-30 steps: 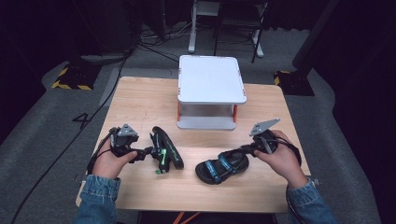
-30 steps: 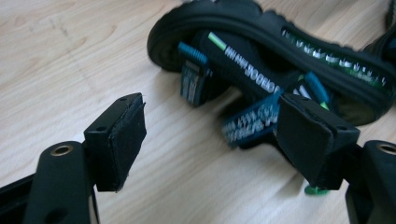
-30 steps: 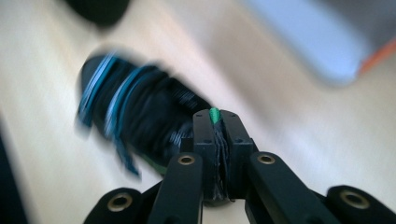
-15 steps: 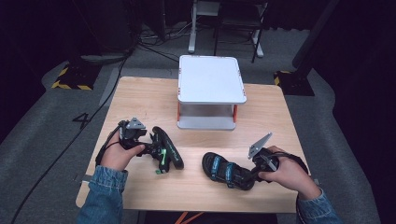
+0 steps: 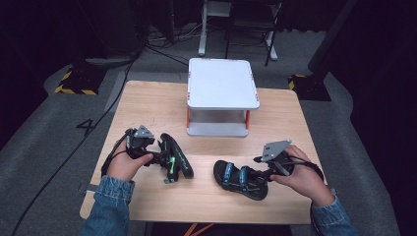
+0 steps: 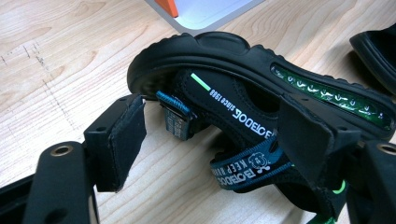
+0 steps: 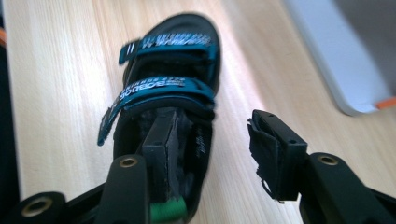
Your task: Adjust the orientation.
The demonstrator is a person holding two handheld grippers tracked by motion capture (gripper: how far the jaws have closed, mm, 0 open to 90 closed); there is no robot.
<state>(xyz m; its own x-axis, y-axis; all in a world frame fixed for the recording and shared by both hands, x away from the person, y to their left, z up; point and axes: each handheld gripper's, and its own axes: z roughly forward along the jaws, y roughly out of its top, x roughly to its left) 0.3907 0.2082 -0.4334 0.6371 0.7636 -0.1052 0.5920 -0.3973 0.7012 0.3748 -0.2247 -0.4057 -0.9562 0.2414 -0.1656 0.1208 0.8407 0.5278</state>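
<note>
Two black sandals with teal straps lie on the wooden table. The left sandal is tipped on its side, sole away from the hand. My left gripper stands open around its strap side; the left pad is bare, with wood between it and the shoe. The right sandal lies flat, sole down, toe pointing away from the right hand. My right gripper has just been opening. One finger rests over the heel and the other is off to the side over wood.
A white two-level stand with orange posts sits at the middle back of the table, just beyond both sandals. A black cable trails from the left gripper off the table's left side. Dark floor and chair legs lie beyond.
The right hand swung its sandal's heel toward the near edge and set it flat. Its jaws then opened off the heel. The left hand and its sandal stayed put.
</note>
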